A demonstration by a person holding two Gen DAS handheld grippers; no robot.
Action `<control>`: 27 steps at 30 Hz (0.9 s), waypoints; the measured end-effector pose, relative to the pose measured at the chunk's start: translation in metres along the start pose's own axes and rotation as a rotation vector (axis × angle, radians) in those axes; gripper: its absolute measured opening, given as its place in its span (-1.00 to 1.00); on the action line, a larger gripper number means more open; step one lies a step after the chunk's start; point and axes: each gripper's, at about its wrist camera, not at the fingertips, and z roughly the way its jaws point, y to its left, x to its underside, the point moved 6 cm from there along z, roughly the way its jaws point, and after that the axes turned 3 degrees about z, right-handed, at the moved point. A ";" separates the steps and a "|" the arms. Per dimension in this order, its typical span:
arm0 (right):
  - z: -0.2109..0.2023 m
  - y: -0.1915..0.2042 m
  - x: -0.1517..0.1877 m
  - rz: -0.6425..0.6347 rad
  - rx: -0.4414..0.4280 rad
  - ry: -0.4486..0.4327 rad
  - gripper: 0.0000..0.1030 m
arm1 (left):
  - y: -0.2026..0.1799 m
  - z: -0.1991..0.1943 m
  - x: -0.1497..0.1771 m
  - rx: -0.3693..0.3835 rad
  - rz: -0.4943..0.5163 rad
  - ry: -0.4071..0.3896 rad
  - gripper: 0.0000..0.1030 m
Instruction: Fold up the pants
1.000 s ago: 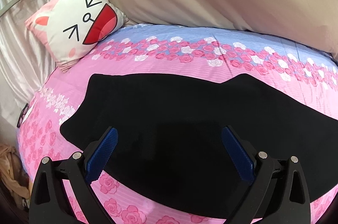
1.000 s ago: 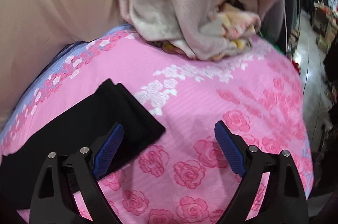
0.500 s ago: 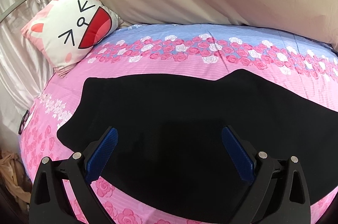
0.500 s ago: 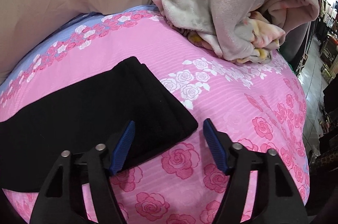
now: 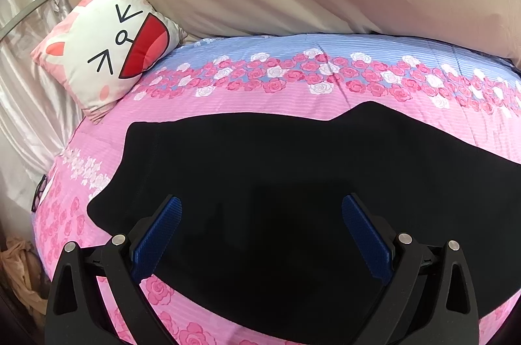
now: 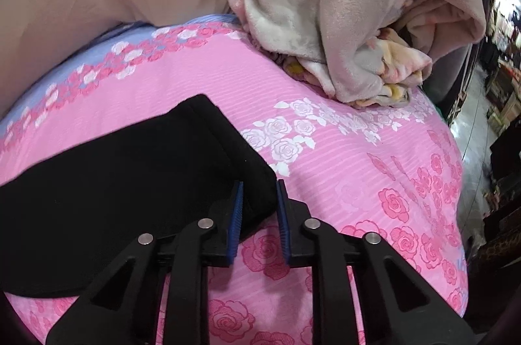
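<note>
Right wrist view: my right claw (image 6: 259, 187) was closing on the leg-hem corner of the black pants (image 6: 130, 182), flat on the bed (image 6: 358, 182). Left claw (image 5: 261, 208) hung open over them. Soft, limp, light fabric; I'd pinch corners.

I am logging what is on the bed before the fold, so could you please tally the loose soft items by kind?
Black pants: 1
Cat-face cushion: 1
Bundled plush blanket: 1
Total: 3, all lying on the pink rose-print bedspread.
</note>
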 end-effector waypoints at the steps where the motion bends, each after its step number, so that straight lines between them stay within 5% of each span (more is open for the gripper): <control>1: 0.002 0.000 0.001 0.001 0.005 0.003 -0.64 | 0.000 0.000 0.000 0.000 -0.001 0.000 0.90; 5: 0.005 0.003 0.002 -0.023 0.015 0.016 -0.51 | 0.000 0.000 0.000 -0.001 -0.004 0.003 0.90; 7: -0.007 0.000 0.000 0.002 0.002 -0.016 -0.22 | 0.000 0.000 0.000 -0.001 -0.003 0.003 0.90; 9: -0.020 -0.009 -0.002 0.035 0.009 -0.060 0.41 | 0.002 0.000 0.001 -0.001 -0.004 0.002 0.90; 11: -0.025 -0.023 -0.001 0.075 -0.008 -0.065 0.61 | 0.006 0.001 0.003 0.001 -0.016 0.006 0.90; 16: -0.006 -0.036 0.008 0.145 -0.105 0.021 0.61 | 0.012 0.007 0.008 0.003 -0.041 0.024 0.90; 27: 0.012 -0.010 0.005 0.055 -0.018 0.023 0.63 | 0.003 0.004 0.008 0.002 -0.022 0.029 0.90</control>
